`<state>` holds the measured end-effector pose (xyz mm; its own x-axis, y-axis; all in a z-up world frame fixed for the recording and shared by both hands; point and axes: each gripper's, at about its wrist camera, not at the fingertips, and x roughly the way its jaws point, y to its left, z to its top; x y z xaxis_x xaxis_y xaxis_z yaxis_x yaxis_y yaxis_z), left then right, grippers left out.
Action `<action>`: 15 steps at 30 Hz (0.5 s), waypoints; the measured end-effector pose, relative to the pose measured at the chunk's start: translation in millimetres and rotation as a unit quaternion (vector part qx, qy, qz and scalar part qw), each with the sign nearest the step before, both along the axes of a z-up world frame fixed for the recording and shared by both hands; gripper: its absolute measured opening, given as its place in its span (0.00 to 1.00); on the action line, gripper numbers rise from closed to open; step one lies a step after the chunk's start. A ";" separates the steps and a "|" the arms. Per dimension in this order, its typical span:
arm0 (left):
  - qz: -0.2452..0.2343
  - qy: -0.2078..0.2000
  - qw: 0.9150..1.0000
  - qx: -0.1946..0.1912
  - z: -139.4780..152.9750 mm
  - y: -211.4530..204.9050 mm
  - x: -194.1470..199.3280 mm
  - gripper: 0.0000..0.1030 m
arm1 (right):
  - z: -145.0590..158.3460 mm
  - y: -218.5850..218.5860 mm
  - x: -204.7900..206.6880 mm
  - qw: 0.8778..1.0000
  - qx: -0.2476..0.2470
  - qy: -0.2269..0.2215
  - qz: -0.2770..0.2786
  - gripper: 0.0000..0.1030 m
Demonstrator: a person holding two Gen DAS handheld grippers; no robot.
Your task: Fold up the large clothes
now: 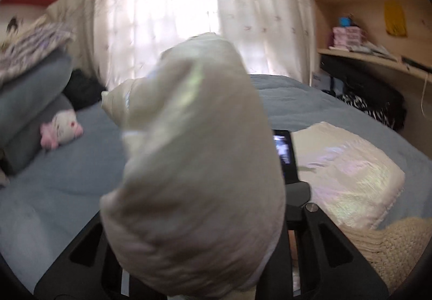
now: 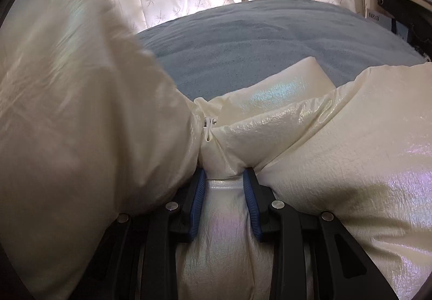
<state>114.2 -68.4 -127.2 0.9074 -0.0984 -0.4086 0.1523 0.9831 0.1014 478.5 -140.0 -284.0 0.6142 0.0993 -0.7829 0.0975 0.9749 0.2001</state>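
A cream, shiny padded jacket (image 2: 337, 151) lies on the blue bed (image 2: 256, 38). My right gripper (image 2: 225, 176) is shut on a fold of it just below the zipper pull (image 2: 209, 122), and its blue pads (image 2: 197, 200) pinch the fabric from both sides. In the left wrist view a bunched part of the jacket (image 1: 194, 138) is lifted off the bed. It rises from between the fingers of my left gripper (image 1: 194, 219) and hides the tips. The rest of the jacket (image 1: 348, 176) lies flat to the right.
Grey pillows (image 1: 29, 100) and a pink-and-white plush toy (image 1: 63, 130) sit at the left of the bed. A beige knitted piece (image 1: 399, 246) lies at the near right. A black device with a small screen (image 1: 283, 154) shows behind the bundle. A wooden desk with shelves (image 1: 378, 57) stands right, curtains behind.
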 end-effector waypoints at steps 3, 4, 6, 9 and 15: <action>0.001 0.001 1.000 0.018 4.6 -13.7 -0.8 0.25 | 6.5 -10.6 14.8 0.998 0.006 0.051 0.039 0.30; 0.003 0.002 1.000 0.020 6.3 -20.2 -1.9 0.25 | 9.6 -14.7 18.6 0.996 0.016 0.071 0.054 0.30; 0.008 0.000 1.000 0.028 11.2 -32.6 -5.8 0.25 | 20.7 -31.4 23.8 0.989 0.063 0.108 0.080 0.30; 0.014 -0.003 0.999 0.049 33.1 -65.8 -37.7 0.25 | 45.8 -67.9 15.8 0.981 0.127 0.119 0.089 0.30; 0.009 -0.001 0.996 0.088 68.0 -145.9 -43.6 0.25 | 120.1 -185.4 -62.9 0.996 0.087 0.004 0.025 0.44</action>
<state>70.6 -214.3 -59.2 0.9091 -0.0084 -0.4164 0.1339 0.9526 0.2732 415.6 -325.5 -163.9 0.5994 0.2647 -0.7554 0.0520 0.9289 0.3668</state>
